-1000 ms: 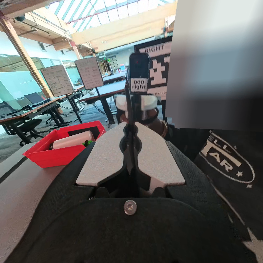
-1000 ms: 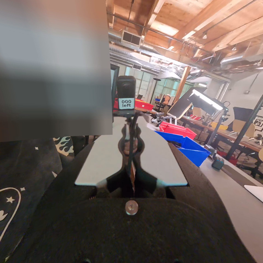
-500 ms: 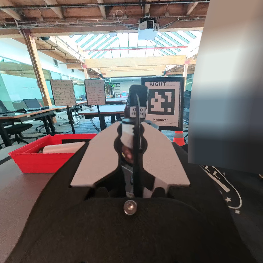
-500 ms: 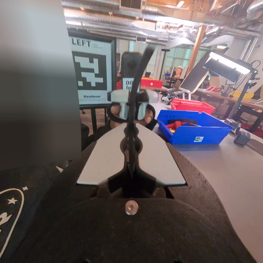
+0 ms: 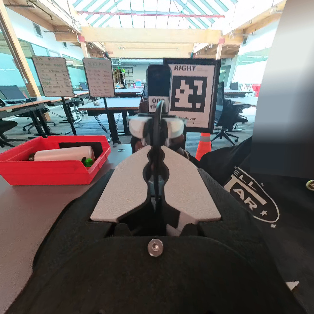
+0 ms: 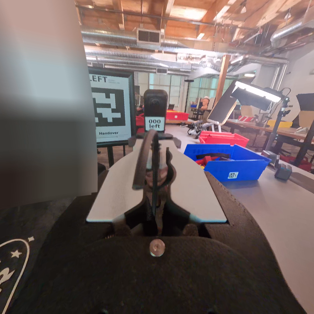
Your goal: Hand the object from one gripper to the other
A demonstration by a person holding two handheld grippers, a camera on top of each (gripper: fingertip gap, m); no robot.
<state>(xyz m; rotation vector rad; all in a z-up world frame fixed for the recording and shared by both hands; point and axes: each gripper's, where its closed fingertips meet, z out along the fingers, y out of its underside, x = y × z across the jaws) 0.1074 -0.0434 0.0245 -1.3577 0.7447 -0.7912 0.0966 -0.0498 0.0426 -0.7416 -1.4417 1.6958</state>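
Grey table [image 5: 25,212], red bin [image 5: 51,171] beside left tool [image 5: 157,153].

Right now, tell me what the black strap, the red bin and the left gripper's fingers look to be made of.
Black strap: flexible rubber or woven webbing, matte; it bends in an arch and is thin edge-on. Red bin: moulded plastic, slight sheen, thin stiff walls. Left gripper fingers: pale grey, finely grainy matte, probably printed plastic.
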